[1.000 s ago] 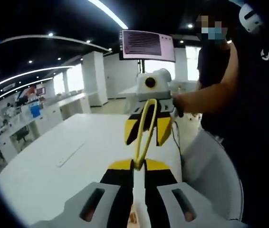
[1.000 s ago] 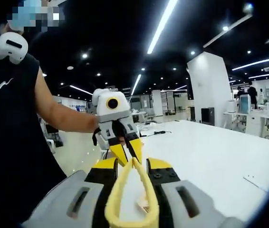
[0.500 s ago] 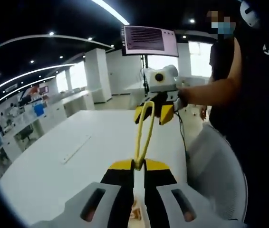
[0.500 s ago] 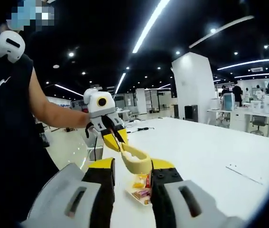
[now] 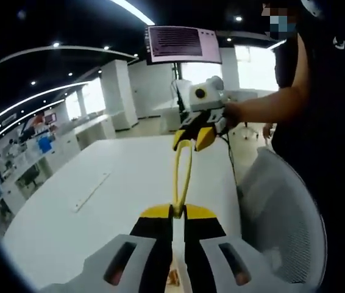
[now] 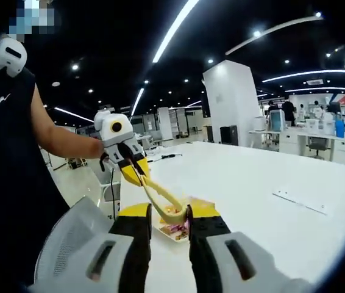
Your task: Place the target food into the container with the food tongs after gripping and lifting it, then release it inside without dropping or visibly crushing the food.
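Yellow food tongs (image 5: 183, 174) stretch between my two grippers above a white table (image 5: 69, 213). In the left gripper view my left gripper (image 5: 177, 212) is shut on the tongs' near end. My right gripper (image 5: 192, 139) holds the far, looped end, with a person's hand behind it. In the right gripper view my right gripper (image 6: 171, 215) is shut on the tongs' loop (image 6: 171, 213). The tongs' arms run up-left to my left gripper (image 6: 137, 176). Under the loop lies a white tray (image 6: 167, 234) of colourful food pieces (image 6: 178, 228), partly hidden by my jaws.
A white mesh chair (image 5: 282, 213) stands beside the table's edge, also seen as the chair (image 6: 69, 244) at lower left. A flat white strip (image 5: 90, 192) lies on the table. A monitor (image 5: 181, 44) hangs beyond. The person stands close on one side.
The two grippers have drawn farther apart with the tongs held between them. The right gripper view has tipped down, so the food tray now shows under the tongs' loop.
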`<state>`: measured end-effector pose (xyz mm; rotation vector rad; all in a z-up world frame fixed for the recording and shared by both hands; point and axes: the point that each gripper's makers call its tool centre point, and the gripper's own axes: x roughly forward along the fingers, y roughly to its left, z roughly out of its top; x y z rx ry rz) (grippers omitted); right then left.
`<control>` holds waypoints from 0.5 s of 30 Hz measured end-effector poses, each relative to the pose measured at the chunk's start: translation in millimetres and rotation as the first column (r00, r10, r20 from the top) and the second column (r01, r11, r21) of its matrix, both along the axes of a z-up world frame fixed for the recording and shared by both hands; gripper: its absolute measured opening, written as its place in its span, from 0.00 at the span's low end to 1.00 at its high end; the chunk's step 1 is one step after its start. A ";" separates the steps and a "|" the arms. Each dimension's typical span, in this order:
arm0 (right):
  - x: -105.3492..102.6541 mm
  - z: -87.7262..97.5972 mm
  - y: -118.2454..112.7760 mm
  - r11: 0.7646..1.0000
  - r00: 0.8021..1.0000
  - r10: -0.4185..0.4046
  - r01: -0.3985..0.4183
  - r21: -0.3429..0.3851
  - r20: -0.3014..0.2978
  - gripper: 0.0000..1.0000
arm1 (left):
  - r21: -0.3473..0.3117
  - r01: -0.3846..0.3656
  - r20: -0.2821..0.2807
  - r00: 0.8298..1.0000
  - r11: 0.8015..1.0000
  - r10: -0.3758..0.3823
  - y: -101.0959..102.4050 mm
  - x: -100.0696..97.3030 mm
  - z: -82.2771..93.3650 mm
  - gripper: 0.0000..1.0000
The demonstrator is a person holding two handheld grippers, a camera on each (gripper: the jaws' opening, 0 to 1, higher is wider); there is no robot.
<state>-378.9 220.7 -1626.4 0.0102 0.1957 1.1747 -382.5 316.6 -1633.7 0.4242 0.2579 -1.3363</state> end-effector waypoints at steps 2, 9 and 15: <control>0.1 -8.6 -3.0 1.000 1.000 -0.012 0.012 -0.011 -0.015 0.21 | 0.012 0.004 0.006 1.000 1.000 -0.004 -2.7 -0.4 -5.5 0.00; -3.9 -39.8 -10.5 0.997 0.997 -0.058 0.055 -0.049 -0.057 0.20 | 0.068 -0.004 0.025 1.000 0.998 0.002 -10.7 -1.6 -36.4 0.00; -12.8 -77.9 -11.8 0.992 0.995 -0.050 0.038 -0.122 -0.092 0.19 | 0.146 0.020 0.016 1.000 0.989 -0.022 -11.0 -9.8 -77.5 0.00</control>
